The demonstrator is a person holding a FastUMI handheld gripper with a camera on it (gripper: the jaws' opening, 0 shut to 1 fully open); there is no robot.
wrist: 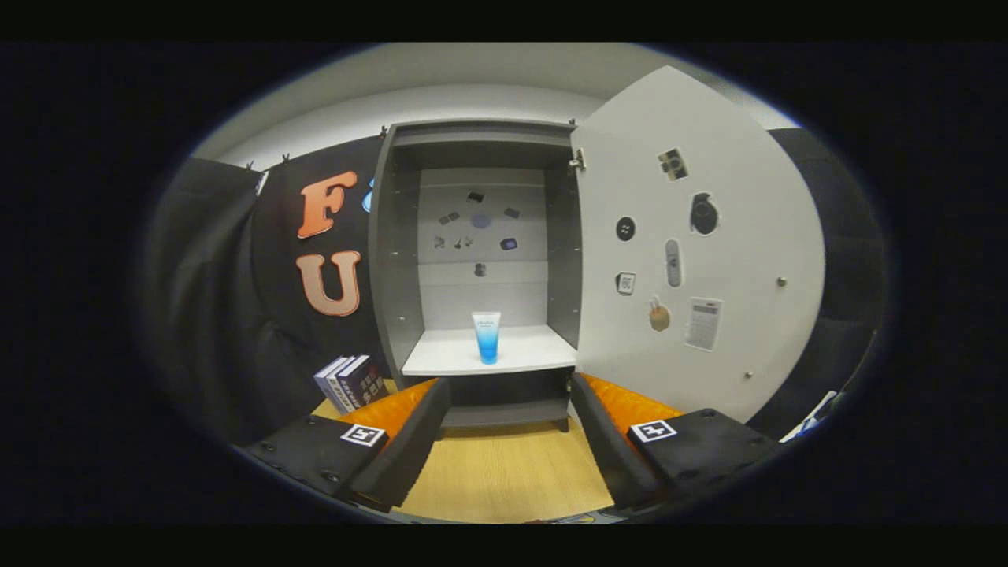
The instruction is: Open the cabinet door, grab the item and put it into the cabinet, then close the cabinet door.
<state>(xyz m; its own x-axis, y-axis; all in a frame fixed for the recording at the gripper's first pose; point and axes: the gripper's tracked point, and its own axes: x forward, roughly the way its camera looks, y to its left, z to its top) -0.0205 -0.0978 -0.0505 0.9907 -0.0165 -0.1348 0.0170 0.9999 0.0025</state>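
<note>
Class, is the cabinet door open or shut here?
Open: the cabinet door is swung out to one side, showing the tube on the shelf inside.

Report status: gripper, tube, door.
Gripper open, holding nothing, back from the cabinet. Blue tube upright on the shelf inside. Door swung wide open, not yet closed. Nothing in the way.

A grey-walled cabinet (398,260) with a white shelf (520,350) holds a white-to-blue gradient tube (487,337). Its white door (732,236) carries small dark stickers. The light wood-grain table (504,472) bears dark-spined books (350,382) at its left edge.
</note>
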